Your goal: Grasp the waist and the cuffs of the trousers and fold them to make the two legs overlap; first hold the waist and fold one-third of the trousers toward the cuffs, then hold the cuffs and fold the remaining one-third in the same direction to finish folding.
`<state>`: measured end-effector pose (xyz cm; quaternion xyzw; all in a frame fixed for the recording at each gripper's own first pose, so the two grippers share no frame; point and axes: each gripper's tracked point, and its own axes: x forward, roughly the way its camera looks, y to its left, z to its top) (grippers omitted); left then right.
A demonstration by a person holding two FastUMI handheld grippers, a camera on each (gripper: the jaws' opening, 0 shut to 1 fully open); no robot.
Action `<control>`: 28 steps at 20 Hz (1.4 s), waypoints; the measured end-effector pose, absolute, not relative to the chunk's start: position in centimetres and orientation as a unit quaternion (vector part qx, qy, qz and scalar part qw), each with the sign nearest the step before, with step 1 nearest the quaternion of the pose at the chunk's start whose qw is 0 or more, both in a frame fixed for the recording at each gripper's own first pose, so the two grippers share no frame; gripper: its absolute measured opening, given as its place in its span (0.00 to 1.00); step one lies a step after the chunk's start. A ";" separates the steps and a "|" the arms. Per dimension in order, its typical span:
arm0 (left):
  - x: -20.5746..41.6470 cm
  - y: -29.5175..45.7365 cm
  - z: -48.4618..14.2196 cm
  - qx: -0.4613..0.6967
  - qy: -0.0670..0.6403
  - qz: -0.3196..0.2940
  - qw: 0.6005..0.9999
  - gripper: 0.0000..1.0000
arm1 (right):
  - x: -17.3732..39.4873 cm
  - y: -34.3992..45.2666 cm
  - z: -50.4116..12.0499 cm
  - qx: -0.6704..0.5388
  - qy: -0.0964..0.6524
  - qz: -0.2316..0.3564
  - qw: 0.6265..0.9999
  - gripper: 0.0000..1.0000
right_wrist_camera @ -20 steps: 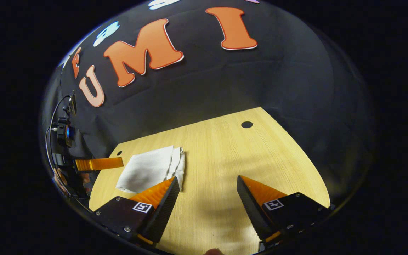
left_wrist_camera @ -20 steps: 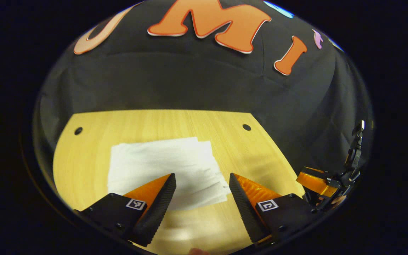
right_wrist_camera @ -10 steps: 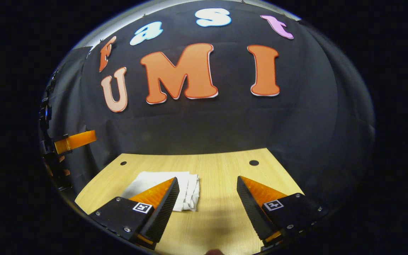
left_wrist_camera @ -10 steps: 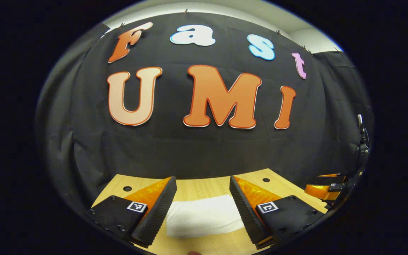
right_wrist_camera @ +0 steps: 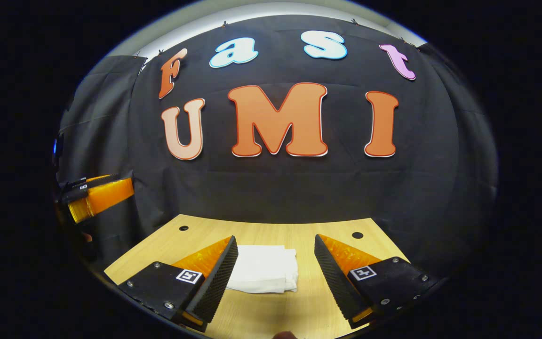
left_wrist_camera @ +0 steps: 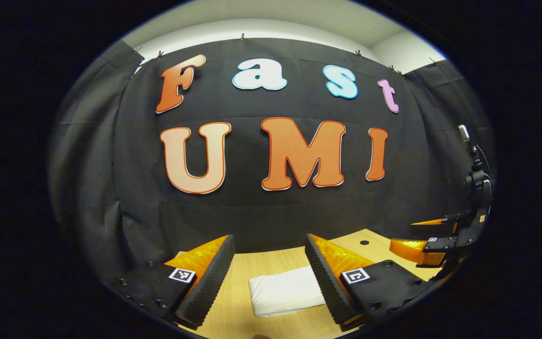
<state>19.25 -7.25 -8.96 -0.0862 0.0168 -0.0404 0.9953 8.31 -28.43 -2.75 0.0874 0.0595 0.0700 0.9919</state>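
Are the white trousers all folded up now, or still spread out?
Folded up. The trousers lie as a small, compact rectangle on the table, with stacked layers showing along one edge, and neither gripper touches them.

The left gripper (left_wrist_camera: 269, 249) and the right gripper (right_wrist_camera: 275, 249) look alike: two wedge-shaped fingers with ribbed inner faces, each set in a black plate — small screws along its edges, a square black-and-white marker on top. A thin cable arcs over the right gripper's black body in the left gripper view.
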 end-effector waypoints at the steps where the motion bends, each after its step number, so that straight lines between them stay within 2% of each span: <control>1: 19.3 -7.0 -8.9 -0.092 0.017 -0.041 0.995 0.97 | 8.5 -27.6 -3.0 0.081 0.065 0.076 0.992 0.98; 3: 19.2 -6.8 -8.9 -0.106 0.024 -0.029 0.994 0.98 | 8.8 -26.8 -3.3 0.067 0.075 0.077 0.992 0.98; 14: 18.7 -4.1 -9.3 -0.116 0.023 0.044 0.992 0.99 | 9.9 -22.9 1.9 0.047 0.007 0.106 0.993 0.98; 28: 19.4 -2.8 -8.9 -0.111 0.000 0.075 0.991 0.99 | 10.7 -23.4 2.1 0.037 -0.013 0.105 0.994 0.99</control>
